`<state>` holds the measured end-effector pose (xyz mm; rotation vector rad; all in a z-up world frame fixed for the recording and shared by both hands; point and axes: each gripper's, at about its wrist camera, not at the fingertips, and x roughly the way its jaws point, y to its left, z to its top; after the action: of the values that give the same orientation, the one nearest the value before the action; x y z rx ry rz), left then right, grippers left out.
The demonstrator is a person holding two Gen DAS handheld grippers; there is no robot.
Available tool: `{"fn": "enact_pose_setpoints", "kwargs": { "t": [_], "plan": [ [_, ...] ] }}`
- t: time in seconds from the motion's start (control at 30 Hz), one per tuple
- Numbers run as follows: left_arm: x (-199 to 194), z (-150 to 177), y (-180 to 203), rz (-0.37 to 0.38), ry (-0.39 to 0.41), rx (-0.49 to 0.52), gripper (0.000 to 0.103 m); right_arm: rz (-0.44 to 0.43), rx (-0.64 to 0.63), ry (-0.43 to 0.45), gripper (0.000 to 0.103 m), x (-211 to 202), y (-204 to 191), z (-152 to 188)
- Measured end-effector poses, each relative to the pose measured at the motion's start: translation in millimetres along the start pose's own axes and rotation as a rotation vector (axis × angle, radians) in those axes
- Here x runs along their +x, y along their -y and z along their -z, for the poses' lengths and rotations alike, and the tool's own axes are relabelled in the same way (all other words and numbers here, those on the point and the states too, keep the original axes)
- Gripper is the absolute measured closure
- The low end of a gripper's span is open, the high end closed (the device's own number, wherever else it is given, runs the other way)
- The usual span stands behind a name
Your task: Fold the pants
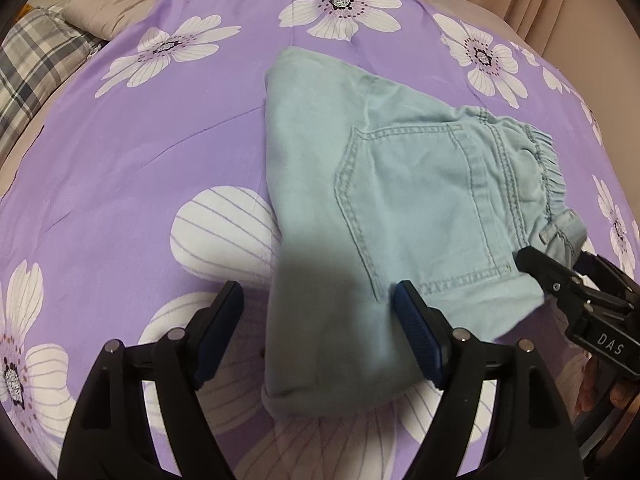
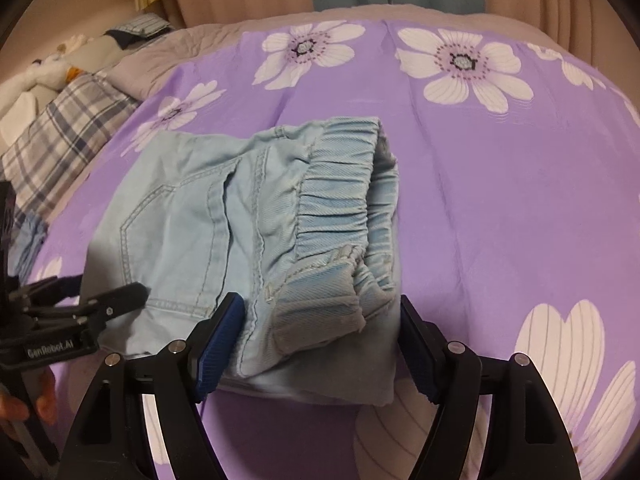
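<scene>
Two grippers over folded pale-blue pants point(image 1: 400, 184) on a floral bedspread point(image 1: 140, 168).
I hold the left gripper point(image 1: 320, 312) and the right gripper point(image 2: 320, 320) wide open, gripping nothing, straddling the bundle's near edge.

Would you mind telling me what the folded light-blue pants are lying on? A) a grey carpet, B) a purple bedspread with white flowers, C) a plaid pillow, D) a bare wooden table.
B: the folded pants rest on the purple bedspread printed with white flowers, with the open left gripper and right gripper at their near edge.
</scene>
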<state>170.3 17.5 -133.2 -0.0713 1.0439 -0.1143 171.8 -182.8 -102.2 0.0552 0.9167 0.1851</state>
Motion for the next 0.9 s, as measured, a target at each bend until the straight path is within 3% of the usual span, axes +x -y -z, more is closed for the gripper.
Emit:
{"fn": "enact_pose_setpoints", "kwargs": {
  "t": [0.37, 0.6, 0.63, 0.7, 0.9],
  "plan": [
    [-57, 12, 13, 0.005, 0.088, 0.000, 0.025, 0.035, -0.019, 0.065, 0.028, -53, -12, 9],
    [-89, 18, 17, -0.032, 0.129, 0.002, 0.005, 0.035, -0.047, 0.122, 0.028, -88, -23, 15],
    [-96, 19, 17, -0.049, 0.140, -0.003, 0.004, 0.036, -0.052, 0.129, 0.026, -92, -25, 15],
    [-104, 21, 16, -0.053, 0.146, -0.011, 0.001, 0.046, -0.060, 0.142, 0.008, -100, -28, 15],
    [-139, 29, 20, -0.116, 0.182, -0.005, 0.001, 0.017, -0.088, 0.184, 0.001, -128, -37, 17]
  ]
}}
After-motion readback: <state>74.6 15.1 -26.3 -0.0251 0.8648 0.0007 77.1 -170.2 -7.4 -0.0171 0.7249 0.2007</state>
